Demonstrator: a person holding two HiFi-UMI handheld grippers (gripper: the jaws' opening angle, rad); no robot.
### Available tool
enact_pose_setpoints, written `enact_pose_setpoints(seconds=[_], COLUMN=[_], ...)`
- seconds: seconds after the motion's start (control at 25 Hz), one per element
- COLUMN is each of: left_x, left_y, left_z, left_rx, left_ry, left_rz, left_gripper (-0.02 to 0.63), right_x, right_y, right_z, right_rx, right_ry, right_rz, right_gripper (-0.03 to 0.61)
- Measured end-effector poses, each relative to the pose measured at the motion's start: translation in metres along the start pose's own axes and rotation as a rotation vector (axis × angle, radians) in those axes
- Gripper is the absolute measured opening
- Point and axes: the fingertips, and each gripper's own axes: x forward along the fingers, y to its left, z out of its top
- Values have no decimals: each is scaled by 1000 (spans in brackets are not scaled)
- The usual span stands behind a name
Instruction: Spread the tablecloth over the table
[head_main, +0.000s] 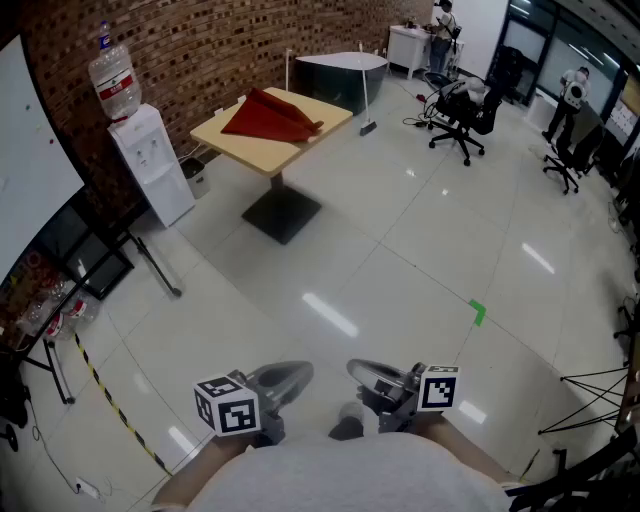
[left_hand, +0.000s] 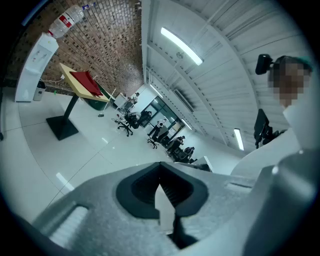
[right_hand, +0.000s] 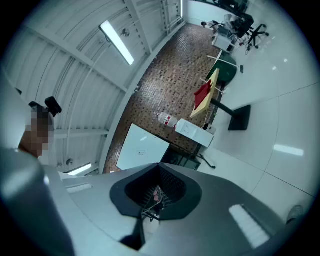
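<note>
A red tablecloth lies bunched on a square light-wood table far ahead, by the brick wall. Both gripper views catch it too: tablecloth on the table at upper left, and tablecloth on the table at upper right. My left gripper and right gripper are held close to my body at the bottom of the head view, far from the table. Both are shut with nothing between the jaws.
A water dispenser with a bottle stands left of the table. A whiteboard stand is at the left edge. Office chairs and people are at the far right. A broom leans behind the table. White tiled floor lies between me and the table.
</note>
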Motion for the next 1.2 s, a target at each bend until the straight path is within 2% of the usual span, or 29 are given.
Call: enact_pose_setpoints(seconds=[0.12,0.28,0.44,0.56,0.76,0.88,1.0,1.12,1.2], left_x=[37,82,125,165,210,221,240,278,309], left_y=[-2,-10,-25,-40,-44,-28,11,67,101], left_z=[19,47,66,77,92,107,125,157,188], left_rx=[24,64,127,139,141,144,115,59,37], left_ry=[-8,-35,-39,-61,-13,-8,-3,-14,-14], left_rz=[-4,-25,-78,-144,-186,-192,-170,-132,-134], left_gripper=[2,2,2,2,2,2,2,2,2], right_x=[-28,-60,-91,-128,-155,-148,-130,-106,-90], right_y=[-19,-28,-37,-45,-66,-86,-114,-155,-184], right_z=[49,95,125,154,184,195,215,253,291], right_rx=[-15,-90,-163,-198,-130,-71,-38,-3,29], right_ry=[-55,-91,-134,-189,-269,-290,-280,-242,-245], right_rz=[-41,-75,-116,-156,-171,-167,-167,-177,-186], right_gripper=[-2,-2,-2,-2,-2,-2,-2,-2,-2])
